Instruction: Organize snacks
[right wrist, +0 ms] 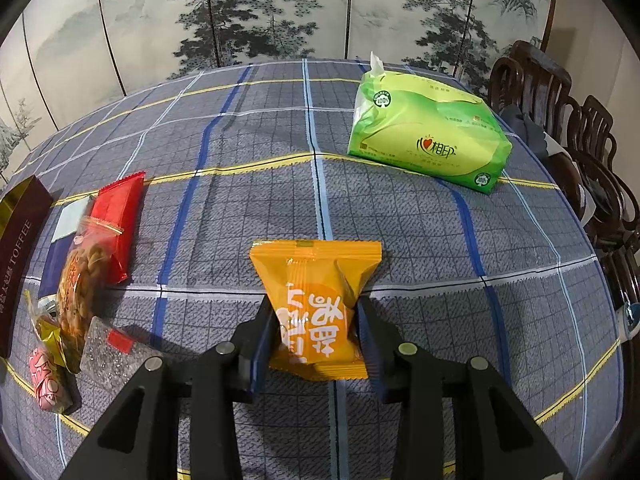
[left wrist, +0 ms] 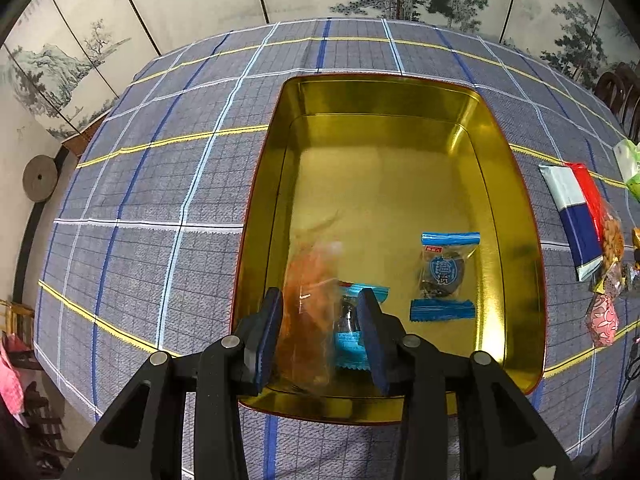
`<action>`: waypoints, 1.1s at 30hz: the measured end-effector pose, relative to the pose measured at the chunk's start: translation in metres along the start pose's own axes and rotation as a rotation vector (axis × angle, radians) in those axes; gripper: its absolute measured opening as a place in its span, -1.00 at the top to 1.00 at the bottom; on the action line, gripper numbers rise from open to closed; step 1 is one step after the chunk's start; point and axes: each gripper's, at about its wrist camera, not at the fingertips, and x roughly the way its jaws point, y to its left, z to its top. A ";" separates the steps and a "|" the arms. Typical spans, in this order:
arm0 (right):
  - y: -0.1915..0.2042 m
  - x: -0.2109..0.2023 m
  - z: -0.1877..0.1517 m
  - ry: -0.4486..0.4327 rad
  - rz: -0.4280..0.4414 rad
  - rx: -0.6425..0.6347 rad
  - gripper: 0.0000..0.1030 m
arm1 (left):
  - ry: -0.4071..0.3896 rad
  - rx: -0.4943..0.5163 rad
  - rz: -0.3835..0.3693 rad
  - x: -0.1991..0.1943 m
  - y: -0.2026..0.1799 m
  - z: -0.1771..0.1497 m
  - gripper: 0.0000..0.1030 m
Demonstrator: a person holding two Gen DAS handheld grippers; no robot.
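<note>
Inside the gold tin (left wrist: 516, 200) lie two blue-wrapped snacks (left wrist: 444, 276); the left gripper (left wrist: 320, 336), jaws parted, has a blurred orange packet (left wrist: 308, 320) between them. Right of the tin, the right gripper (right wrist: 316, 332) clamps a yellow packet (right wrist: 316, 296). Several snacks (right wrist: 92, 256) remain on the checked tablecloth (right wrist: 240, 160), before a painted screen (right wrist: 248, 12).

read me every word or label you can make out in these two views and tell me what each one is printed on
"TOFFEE": brown tin wall, with Chinese characters beside it too small to read.
"100%": round seal on the green tissue pack.
"相印" after a heart mark: same tissue pack.
Large white Chinese characters on the orange packet, stylised and sideways; I cannot read them surely.
Blue packet in the gold tin: label blurred.
</note>
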 end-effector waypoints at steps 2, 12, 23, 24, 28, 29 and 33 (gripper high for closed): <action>0.001 0.000 0.000 -0.001 -0.003 0.001 0.24 | -0.001 -0.002 -0.001 0.000 0.000 0.000 0.28; 0.004 -0.003 -0.001 -0.003 -0.027 0.014 0.27 | -0.021 0.003 -0.024 -0.005 -0.001 -0.005 -0.02; 0.015 -0.035 0.009 -0.056 -0.049 0.018 0.33 | -0.061 -0.002 -0.049 -0.017 -0.004 -0.013 -0.36; 0.018 -0.038 0.012 -0.063 -0.046 0.015 0.33 | -0.064 -0.006 -0.053 -0.018 -0.004 -0.014 -0.38; 0.041 -0.059 0.020 -0.097 -0.012 -0.017 0.33 | -0.091 -0.024 -0.062 -0.029 -0.006 -0.018 -0.46; 0.047 -0.063 0.023 -0.100 0.002 -0.025 0.33 | -0.098 -0.026 -0.054 -0.031 -0.007 -0.019 -0.46; 0.081 -0.078 0.027 -0.119 0.061 -0.080 0.33 | -0.133 -0.032 -0.029 -0.043 -0.009 -0.023 -0.47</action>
